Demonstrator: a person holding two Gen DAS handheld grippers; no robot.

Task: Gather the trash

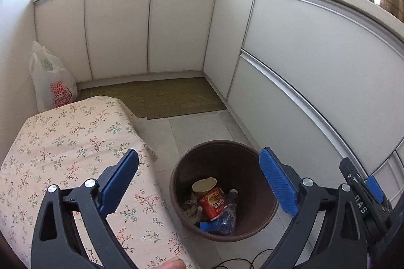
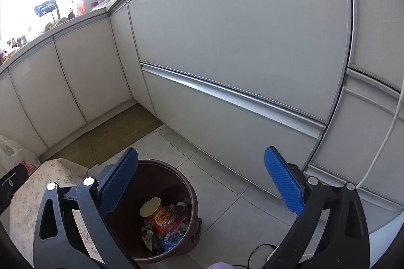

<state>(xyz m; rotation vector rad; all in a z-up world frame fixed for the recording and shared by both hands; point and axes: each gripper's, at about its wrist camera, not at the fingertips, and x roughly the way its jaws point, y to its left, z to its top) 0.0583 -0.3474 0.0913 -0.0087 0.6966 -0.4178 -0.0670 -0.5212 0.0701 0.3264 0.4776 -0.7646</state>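
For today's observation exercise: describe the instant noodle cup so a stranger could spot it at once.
Find the brown bin on the tiled floor beside the floral-covered table. Among its trash lies the noodle cup, tipped over. Its red printed side and pale round lid distinguish it from the clear plastic bottle beside it.

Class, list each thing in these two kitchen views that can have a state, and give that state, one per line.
left gripper: open, nothing between its pads
right gripper: open, holding nothing
brown bin: upright on the floor, lidless, trash at the bottom
instant noodle cup: lying tilted in the bin
plastic bottle: in the bin, crumpled
cabinet doors: closed
white plastic bag: standing, filled
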